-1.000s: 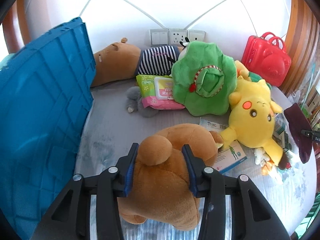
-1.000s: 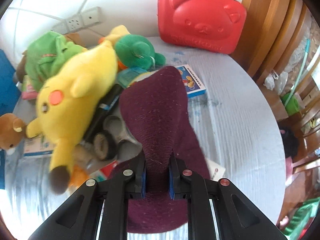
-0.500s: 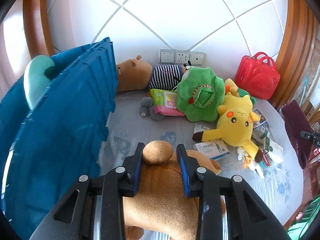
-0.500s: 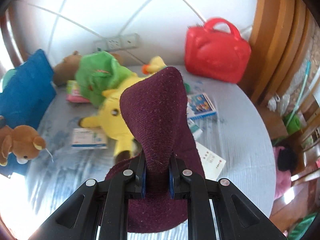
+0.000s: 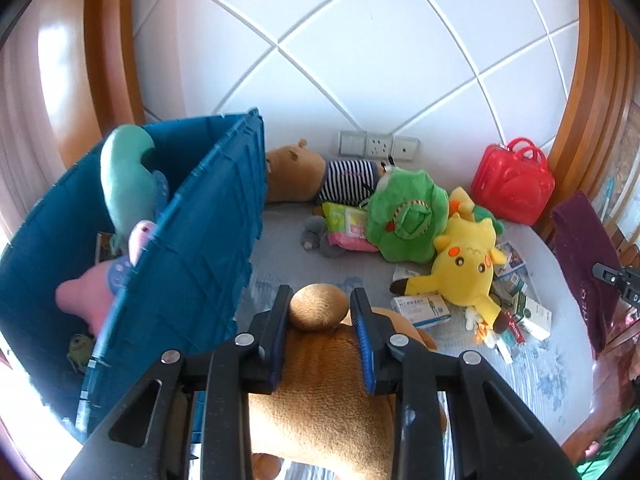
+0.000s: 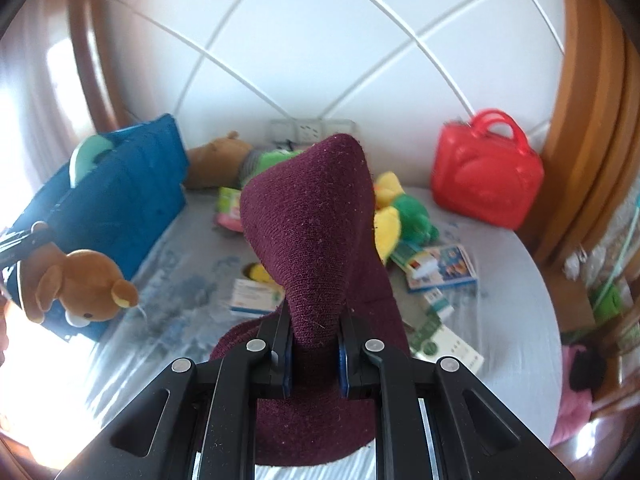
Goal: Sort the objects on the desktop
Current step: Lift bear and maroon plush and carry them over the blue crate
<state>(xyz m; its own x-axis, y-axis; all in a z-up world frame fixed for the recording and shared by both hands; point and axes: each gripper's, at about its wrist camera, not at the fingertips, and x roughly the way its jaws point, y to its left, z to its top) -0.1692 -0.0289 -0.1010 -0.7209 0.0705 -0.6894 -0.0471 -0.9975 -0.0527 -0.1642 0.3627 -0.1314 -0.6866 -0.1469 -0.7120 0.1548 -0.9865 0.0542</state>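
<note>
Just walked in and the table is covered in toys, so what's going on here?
A person is sorting the clutter with a gripper in each hand. The left gripper is closing on a brown teddy bear, held up beside the blue crate, which already contains a few soft toys. The right gripper is shut on a maroon knit cloth, lifted above the table. A yellow plush, a green plush, small boxes and a red case still lie on the table.

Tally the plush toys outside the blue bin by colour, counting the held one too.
Brown: 2, held bear and striped-shirt plush
Green: 1, round green plush
Yellow: 1, yellow plush
Yellow-and-green: 1, small plush behind it
Grey: 1, grey plush
Total: 6
</note>
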